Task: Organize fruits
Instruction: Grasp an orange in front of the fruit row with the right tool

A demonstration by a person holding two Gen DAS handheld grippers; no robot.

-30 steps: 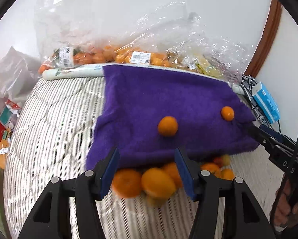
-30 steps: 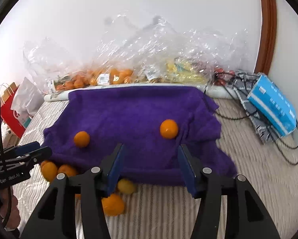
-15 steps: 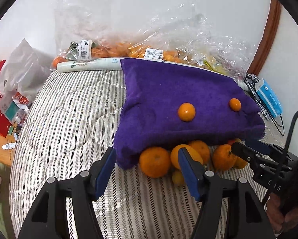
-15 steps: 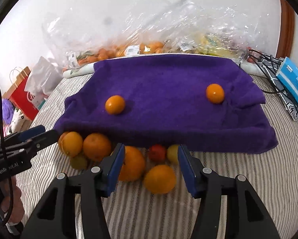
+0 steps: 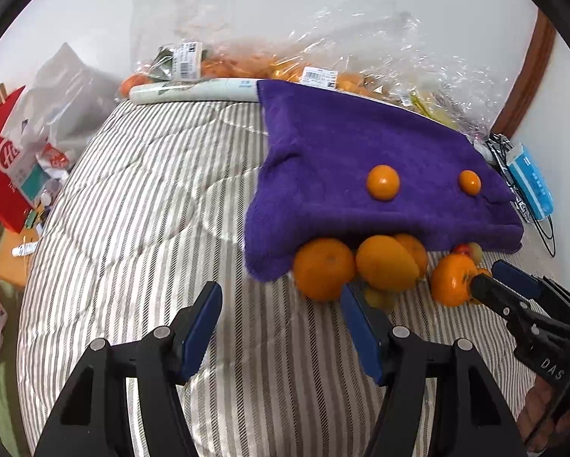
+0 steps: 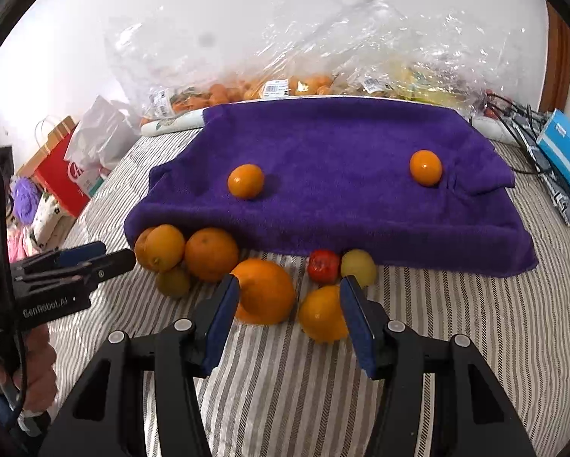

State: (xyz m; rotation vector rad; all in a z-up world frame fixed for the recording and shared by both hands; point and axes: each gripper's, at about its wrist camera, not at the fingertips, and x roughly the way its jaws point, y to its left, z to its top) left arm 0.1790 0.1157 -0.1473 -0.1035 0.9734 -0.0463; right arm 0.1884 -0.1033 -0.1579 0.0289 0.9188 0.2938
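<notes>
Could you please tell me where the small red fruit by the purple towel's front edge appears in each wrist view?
Left wrist view: the red fruit peeks out at the towel's right front edge, mostly hidden.
Right wrist view: the same fruit lies at lower centre, beside a yellow fruit.
Shared landmark: the purple towel.

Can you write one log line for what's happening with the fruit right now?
left gripper: open, empty | right gripper: open, over loose oranges | purple towel: two small oranges on top
</notes>
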